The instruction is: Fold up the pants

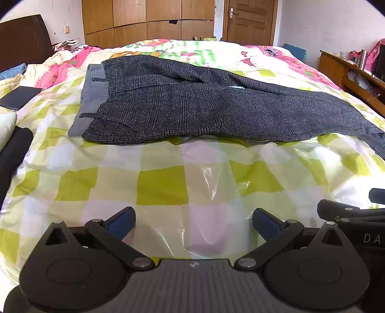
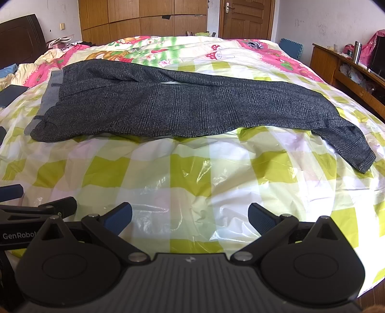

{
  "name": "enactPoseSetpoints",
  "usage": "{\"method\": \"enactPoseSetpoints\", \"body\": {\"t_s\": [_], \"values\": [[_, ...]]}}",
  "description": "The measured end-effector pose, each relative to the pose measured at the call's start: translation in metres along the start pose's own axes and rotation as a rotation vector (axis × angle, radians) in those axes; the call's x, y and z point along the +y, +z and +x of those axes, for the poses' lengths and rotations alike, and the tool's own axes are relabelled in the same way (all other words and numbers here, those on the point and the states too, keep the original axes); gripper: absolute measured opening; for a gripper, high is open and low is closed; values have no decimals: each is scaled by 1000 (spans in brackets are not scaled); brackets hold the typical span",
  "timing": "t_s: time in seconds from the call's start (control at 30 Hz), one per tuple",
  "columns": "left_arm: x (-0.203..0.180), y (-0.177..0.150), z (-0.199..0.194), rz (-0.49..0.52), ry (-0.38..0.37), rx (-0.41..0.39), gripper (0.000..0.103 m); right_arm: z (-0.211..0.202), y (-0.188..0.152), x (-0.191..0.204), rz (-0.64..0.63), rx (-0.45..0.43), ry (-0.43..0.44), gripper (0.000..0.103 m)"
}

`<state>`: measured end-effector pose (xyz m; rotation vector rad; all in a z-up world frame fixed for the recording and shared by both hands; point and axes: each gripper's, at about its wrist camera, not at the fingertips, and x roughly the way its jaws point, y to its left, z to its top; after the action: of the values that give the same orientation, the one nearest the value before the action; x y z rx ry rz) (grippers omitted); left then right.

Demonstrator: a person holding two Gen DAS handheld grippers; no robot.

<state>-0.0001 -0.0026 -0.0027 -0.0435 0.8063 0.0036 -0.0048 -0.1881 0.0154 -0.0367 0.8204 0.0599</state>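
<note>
Landmark for all positions: the pants (image 1: 192, 103), a dark grey checked pair lying flat across the bed (image 1: 163, 183), waistband to the left and legs running right.

Left of the pants: a dark wooden headboard (image 1: 24, 41) stands at the far left. A dark flat book-like item (image 1: 19, 96) lies on the bedding left of the waistband; what it is cannot be told. A crumpled pink-patterned quilt (image 1: 62, 69) sits just beyond and left of the waistband.

At the pants: the grey waistband lining (image 2: 49, 96) is turned outward with belt loops showing. One leg lies on top of the other, the far one showing past it in a strip. The cuff end (image 2: 356, 154) droops toward the near right edge of the bed. The pants rest on a green-and-white checked cover with a shiny plastic sheet over it.

Nearer than the pants: the left gripper (image 1: 192, 225) hovers above the checked cover, fingers spread wide, holding nothing, well apart from the cloth. The right gripper (image 2: 190, 218) is just beside it to the right, likewise spread wide and empty, well apart from the pants.

Beyond the pants: wooden wardrobe doors (image 1: 146, 21) and a wooden room door (image 1: 250, 21) line the far wall.

Right of the pants: a wooden shelf unit (image 2: 346, 72) stands beside the bed, carrying a metal flask (image 2: 357, 51) and mixed clutter.
</note>
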Motion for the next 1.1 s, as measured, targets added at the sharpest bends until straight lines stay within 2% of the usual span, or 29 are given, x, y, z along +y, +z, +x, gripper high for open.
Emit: {"method": "enactPoseSetpoints", "body": {"t_s": [1.1], "values": [[2, 0, 2, 4, 3, 3, 103, 1, -1, 1, 0, 4, 3, 102]]}}
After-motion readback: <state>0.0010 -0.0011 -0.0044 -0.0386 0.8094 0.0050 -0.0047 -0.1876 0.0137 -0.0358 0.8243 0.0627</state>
